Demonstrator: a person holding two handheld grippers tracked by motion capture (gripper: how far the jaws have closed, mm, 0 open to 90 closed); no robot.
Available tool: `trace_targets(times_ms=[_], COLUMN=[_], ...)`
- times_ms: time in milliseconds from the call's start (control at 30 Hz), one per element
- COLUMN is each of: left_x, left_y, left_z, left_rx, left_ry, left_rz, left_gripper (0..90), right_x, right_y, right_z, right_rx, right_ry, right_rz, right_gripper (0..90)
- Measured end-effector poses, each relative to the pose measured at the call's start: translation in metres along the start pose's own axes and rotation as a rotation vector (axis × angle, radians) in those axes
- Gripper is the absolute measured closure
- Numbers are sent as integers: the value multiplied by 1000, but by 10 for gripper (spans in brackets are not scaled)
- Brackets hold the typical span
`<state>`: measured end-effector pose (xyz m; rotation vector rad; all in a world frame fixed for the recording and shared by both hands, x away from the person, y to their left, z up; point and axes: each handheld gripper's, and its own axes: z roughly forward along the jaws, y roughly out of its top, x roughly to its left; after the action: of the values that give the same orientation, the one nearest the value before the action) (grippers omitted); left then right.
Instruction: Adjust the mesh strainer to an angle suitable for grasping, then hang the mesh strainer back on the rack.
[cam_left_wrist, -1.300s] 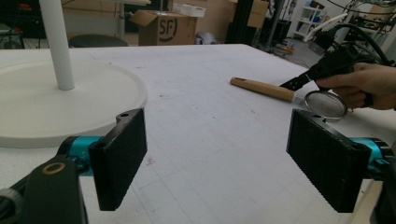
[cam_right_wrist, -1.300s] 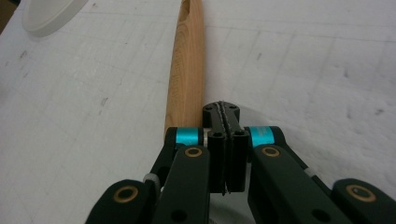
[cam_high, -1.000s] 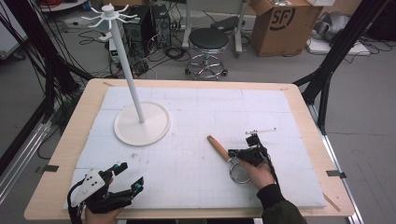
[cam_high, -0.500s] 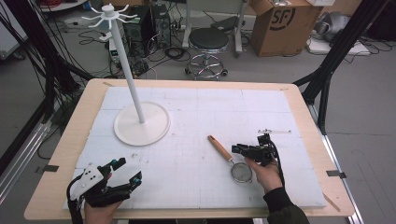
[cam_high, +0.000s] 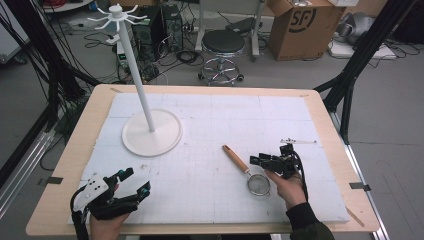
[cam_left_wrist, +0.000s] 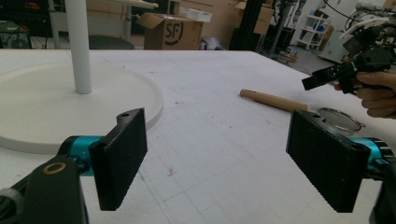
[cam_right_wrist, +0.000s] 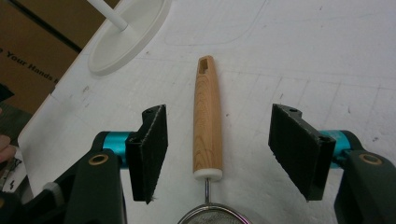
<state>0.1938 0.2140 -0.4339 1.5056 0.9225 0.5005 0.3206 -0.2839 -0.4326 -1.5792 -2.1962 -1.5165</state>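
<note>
Strainer (cam_high: 248, 172): small round mesh bowl, tapered wooden handle with hanging slot, lying flat on the table (cam_high: 210, 125), right of centre. Right hand-held gripper (cam_right_wrist: 217, 149) has just been opening; jaws straddle the handle, not pressing. Left hand-held gripper (cam_left_wrist: 224, 154) open, empty. Hanging on stand (cam_high: 150, 125) judged not yet done.

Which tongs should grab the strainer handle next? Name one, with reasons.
Right. The right tongs stand open astride the strainer's wooden handle, pads not touching. The left tongs sit open at the near-left corner, far off.
</note>
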Motion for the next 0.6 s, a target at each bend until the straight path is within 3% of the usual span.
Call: trace_targets(times_ms=[167, 300, 600], left_x=[-1, -3, 2], left_y=[0, 0, 0], left_z=[0, 0, 0], left_rx=[0, 0, -2], left_ry=[-2, -5, -5], left_rz=[3, 5, -12], left_gripper=[210, 210, 210], right_x=[3, 9, 12], right_y=[-1, -2, 2], right_z=[0, 2, 18], right_rx=[5, 22, 123], right_ry=[7, 9, 4], right_rz=[-4, -38, -70], right_gripper=[370, 367, 405])
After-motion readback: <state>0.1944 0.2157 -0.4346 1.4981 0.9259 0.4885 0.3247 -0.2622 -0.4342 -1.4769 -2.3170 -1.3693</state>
